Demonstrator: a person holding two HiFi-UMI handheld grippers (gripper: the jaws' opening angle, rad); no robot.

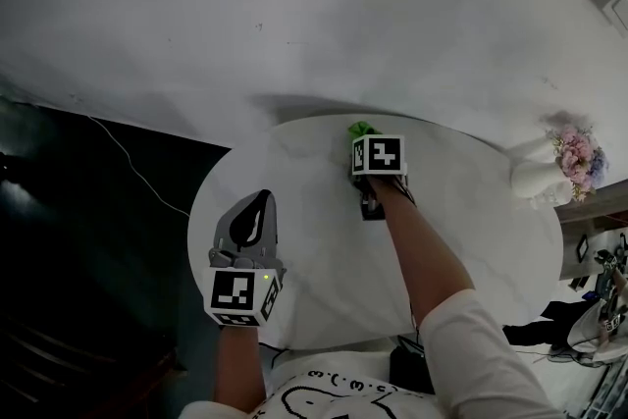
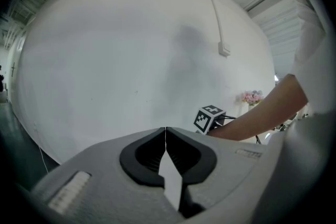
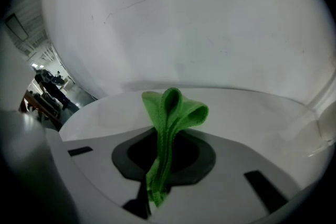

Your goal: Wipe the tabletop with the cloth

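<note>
Right tool [image 3: 160,162] clamps folded green cloth [image 3: 173,110] over smooth round white tabletop [image 1: 294,162]; left tool [image 2: 166,147] closed, empty.

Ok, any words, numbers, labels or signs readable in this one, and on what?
No readable text anywhere.
Marker cube on the left gripper: black-and-white squares, no letters.
Marker cube on the right gripper: same, no letters.
Shirt: printed dots and lines, not legible as words.
Small mark on the left gripper's body: too small to read.
Cloth: no tag shows.
</note>
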